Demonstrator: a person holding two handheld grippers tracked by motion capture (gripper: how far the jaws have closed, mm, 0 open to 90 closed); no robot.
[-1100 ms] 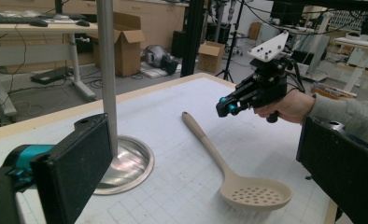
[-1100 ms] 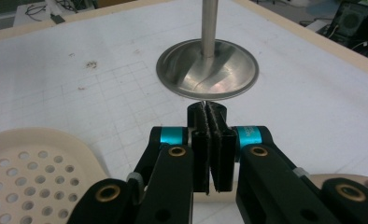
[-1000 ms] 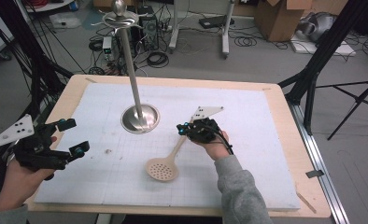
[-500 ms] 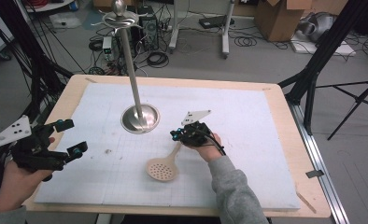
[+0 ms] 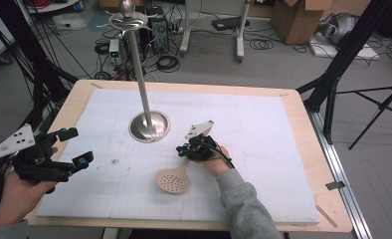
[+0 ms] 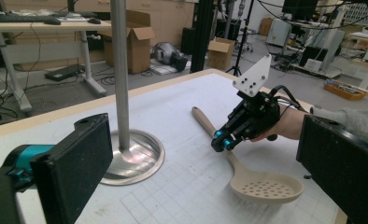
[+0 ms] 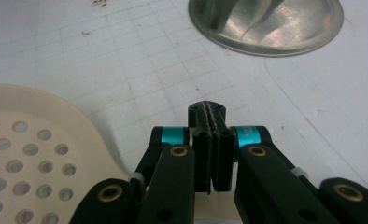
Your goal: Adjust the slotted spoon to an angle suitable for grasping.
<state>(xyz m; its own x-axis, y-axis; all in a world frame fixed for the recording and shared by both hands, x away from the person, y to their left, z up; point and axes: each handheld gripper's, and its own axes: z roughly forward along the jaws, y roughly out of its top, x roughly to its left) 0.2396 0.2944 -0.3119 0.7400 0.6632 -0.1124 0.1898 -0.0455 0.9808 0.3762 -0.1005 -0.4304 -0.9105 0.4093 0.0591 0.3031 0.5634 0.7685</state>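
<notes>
Slotted spoon (image 5: pixel 173 180) one, stand (image 5: pixel 148 126) one, right gripper (image 5: pixel 182 150) pressed together, left gripper (image 5: pixel 75 147) spread.

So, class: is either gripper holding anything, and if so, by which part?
Nothing is held. The right gripper has its fingers shut on each other by the slotted spoon; the left gripper is open and empty.

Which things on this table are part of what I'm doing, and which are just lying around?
In the job: slotted spoon; right gripper, shut, over its handle; metal stand.
Lying about: crumbs on the white mat; left gripper, idle and open.
</notes>
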